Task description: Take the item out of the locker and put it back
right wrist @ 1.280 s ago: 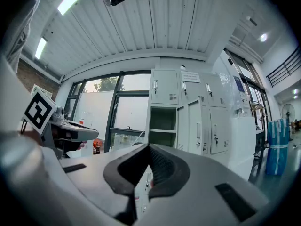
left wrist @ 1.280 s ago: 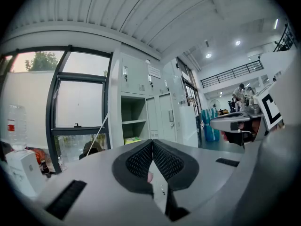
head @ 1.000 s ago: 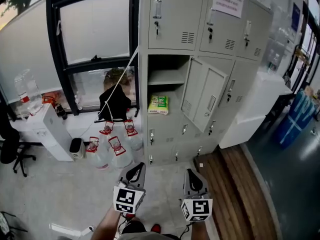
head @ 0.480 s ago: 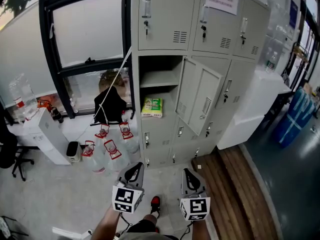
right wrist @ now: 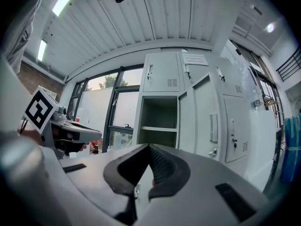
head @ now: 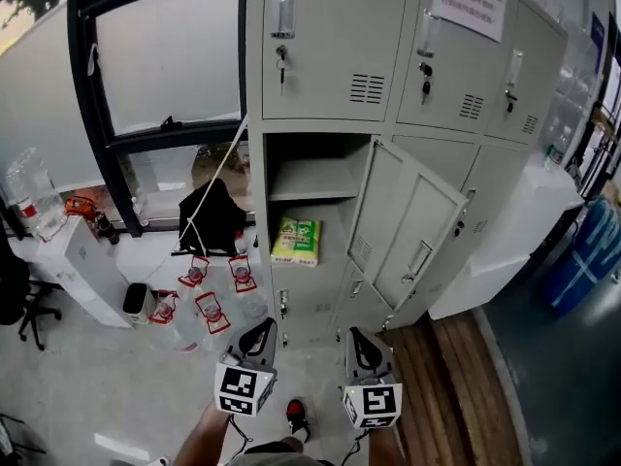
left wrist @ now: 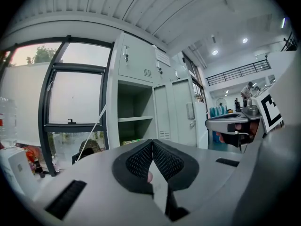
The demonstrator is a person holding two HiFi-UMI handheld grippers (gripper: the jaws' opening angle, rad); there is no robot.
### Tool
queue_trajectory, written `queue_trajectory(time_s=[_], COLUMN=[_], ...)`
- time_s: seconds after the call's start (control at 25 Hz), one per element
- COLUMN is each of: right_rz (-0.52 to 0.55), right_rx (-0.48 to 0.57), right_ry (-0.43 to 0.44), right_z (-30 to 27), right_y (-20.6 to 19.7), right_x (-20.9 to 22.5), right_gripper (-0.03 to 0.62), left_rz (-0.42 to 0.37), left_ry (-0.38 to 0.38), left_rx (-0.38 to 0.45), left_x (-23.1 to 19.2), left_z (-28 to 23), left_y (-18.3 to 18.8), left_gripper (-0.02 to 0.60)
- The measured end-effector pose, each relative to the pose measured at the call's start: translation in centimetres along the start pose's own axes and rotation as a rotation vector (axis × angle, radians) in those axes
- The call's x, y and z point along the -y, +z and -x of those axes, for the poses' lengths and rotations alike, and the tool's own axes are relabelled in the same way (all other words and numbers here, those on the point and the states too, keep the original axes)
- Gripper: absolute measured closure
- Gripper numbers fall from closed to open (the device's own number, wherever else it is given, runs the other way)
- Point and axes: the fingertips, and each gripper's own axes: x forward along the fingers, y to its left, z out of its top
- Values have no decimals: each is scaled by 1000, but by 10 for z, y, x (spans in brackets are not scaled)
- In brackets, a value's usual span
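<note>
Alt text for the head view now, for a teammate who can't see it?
An open grey locker holds a green packet beneath its shelf, door swung right. The left gripper and right gripper, both shut and empty, point toward it.

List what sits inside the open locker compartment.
A green and yellow packet sits on the floor of the open locker, under a shelf with nothing visible on it. The shadowed back above the shelf cannot be made out.
</note>
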Motion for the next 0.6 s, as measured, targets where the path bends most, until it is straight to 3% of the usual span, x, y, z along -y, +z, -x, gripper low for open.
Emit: queue_trajectory(time_s=[0.32,0.6], right_rz=[11,71], right_rx=[-17,-60], right_ry=[103,181], right_z=[-110,-180], right_y=[-9,-31], right_x=[12,11], right_gripper=[580,580], left_rz=[26,48], left_ry=[76,135], left_rx=[-23,-60], left_x=[-56,-90], left_z=[-75,-113], left_y=[-5,-19], left_gripper=[558,558])
